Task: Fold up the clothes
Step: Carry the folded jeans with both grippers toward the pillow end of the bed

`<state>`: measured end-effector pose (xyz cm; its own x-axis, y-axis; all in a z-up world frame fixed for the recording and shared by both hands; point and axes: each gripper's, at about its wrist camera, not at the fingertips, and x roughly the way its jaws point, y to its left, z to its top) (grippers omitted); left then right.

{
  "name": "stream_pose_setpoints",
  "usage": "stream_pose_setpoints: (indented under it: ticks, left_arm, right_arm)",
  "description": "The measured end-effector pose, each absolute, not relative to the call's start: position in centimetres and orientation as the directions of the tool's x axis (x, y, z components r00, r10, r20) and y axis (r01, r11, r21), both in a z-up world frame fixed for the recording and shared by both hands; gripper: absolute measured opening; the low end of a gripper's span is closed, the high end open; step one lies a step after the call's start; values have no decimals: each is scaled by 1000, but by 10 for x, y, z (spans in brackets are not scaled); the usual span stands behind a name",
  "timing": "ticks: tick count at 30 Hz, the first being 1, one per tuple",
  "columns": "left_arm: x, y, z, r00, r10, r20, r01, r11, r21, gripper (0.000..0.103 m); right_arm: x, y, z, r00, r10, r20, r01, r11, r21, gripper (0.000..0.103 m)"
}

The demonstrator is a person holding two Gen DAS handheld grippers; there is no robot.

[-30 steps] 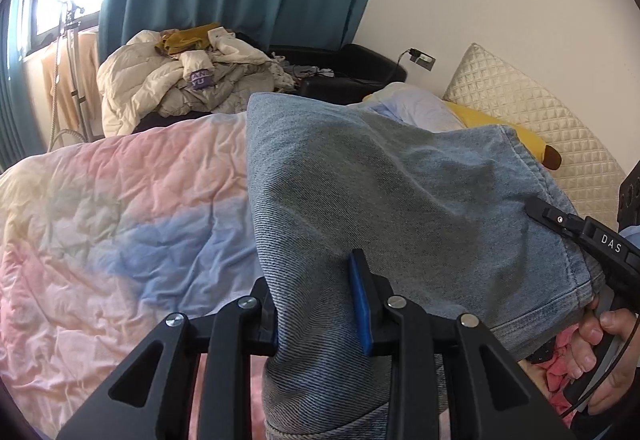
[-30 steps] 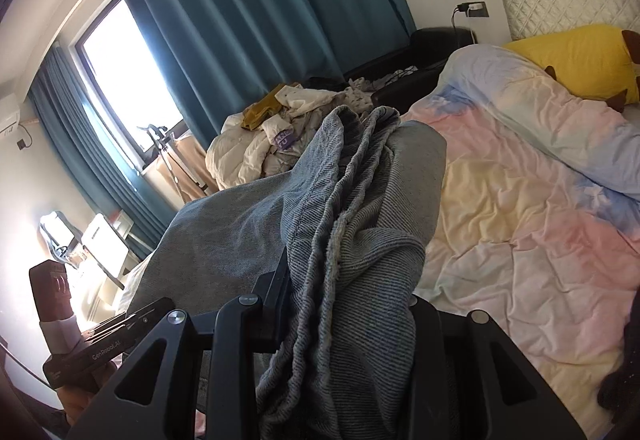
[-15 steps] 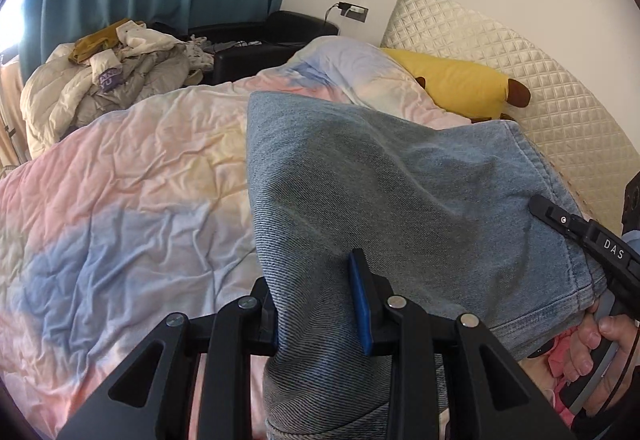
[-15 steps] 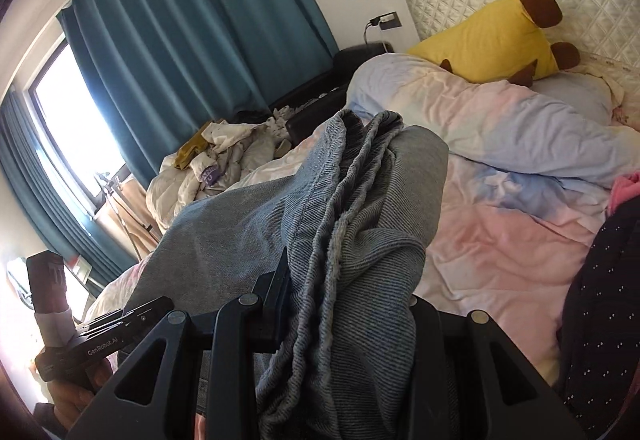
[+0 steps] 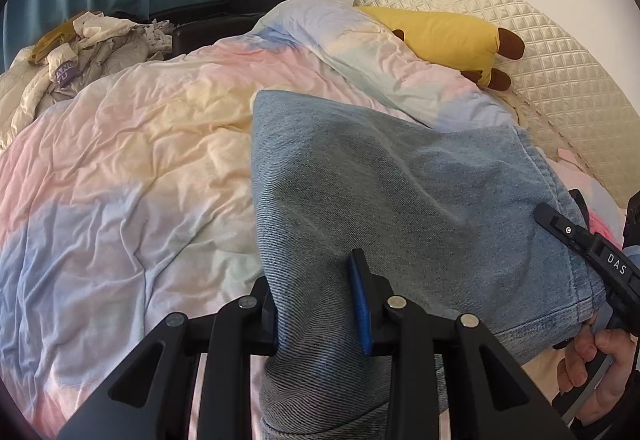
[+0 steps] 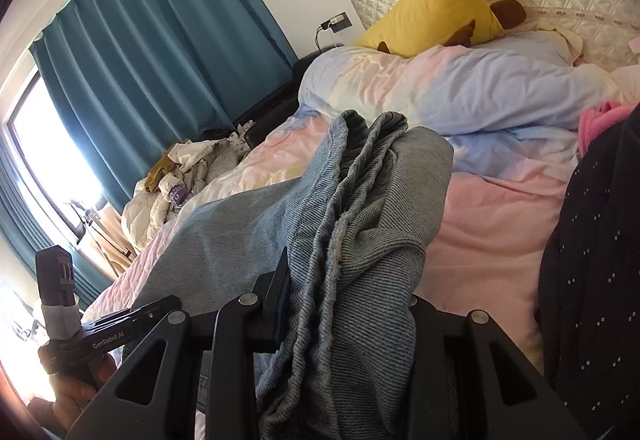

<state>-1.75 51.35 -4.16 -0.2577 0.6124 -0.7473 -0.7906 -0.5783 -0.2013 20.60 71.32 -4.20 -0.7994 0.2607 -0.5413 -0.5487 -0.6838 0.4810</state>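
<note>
Garment: we held the faded blue denim jeans [image 5: 400, 192] up over the pastel quilted duvet [image 5: 120, 160], near the bed's headboard end.
Left gripper [image 5: 316, 304]: clamped on one bunched denim edge.
Right gripper [image 6: 344, 304]: clamped on a thick gathered bundle of layers.
Progress: we judged the jeans already doubled over; laying them flat on the duvet and the final fold remained.
Pending: a crumpled pile of pale clothes [image 5: 80, 48] beyond the bed's far edge.
</note>
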Motion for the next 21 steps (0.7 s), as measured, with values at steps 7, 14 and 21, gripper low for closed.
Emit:
stream_pose_setpoints:
  ticks: [7,14,21]
  left_arm:
    - [-18,524,-81,-262,570,-779,-799,-580,-156,29]
    - [-16,527,-88,-290,570,-769,-808,-576,-123,31]
    - [-17,528,-86,-288,546,-786,-800,-589,-116,34]
  right_arm:
    - [207,723,-90,-755,240,-610,-596,-639,486,31]
    - [209,732,-116,-716,221,-663,-629,-616,474,32]
    - [205,731,-115,-694,225,-684,-647,-611,456,33]
